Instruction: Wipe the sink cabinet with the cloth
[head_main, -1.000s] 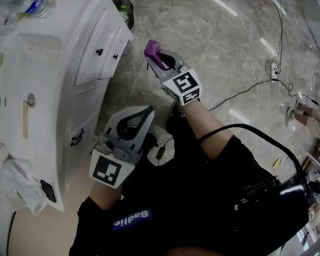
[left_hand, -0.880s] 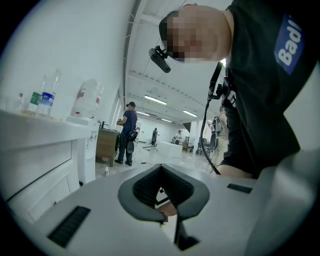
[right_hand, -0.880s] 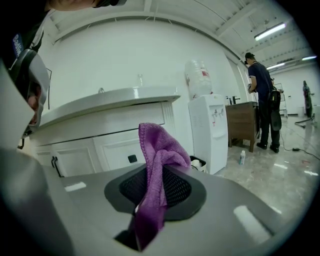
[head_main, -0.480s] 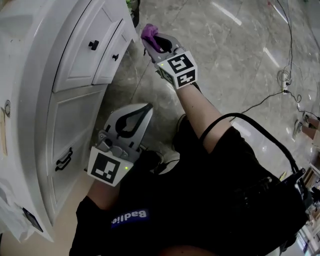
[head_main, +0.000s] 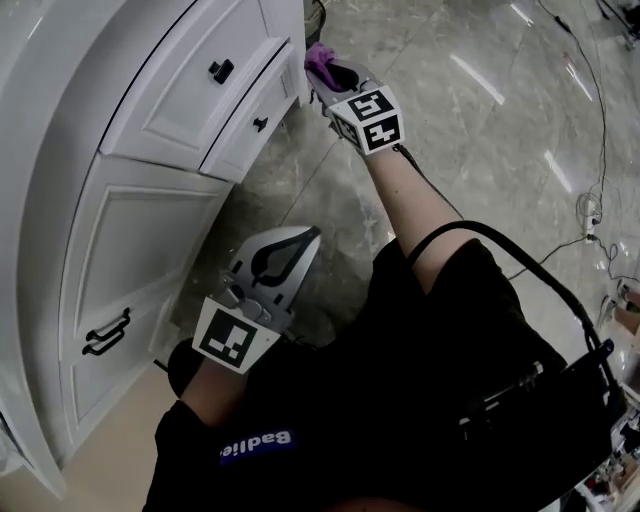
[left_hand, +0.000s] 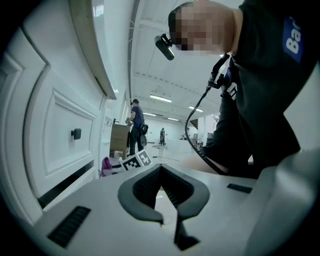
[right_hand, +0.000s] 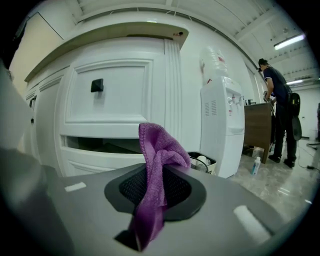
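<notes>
Cloth pinched in right gripper jaws near sink cabinet, left gripper jaws closed, empty.

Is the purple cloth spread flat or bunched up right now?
Bunched: the purple microfibre cloth sticks up crumpled, pinched in the right gripper.

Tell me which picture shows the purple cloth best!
The right gripper view. There the purple cloth stands big in the middle, pinched in the right gripper. The head view shows only a small purple tuft at that gripper's tip, near the cabinet. The left gripper view shows just a tiny purple speck, far off.
</notes>
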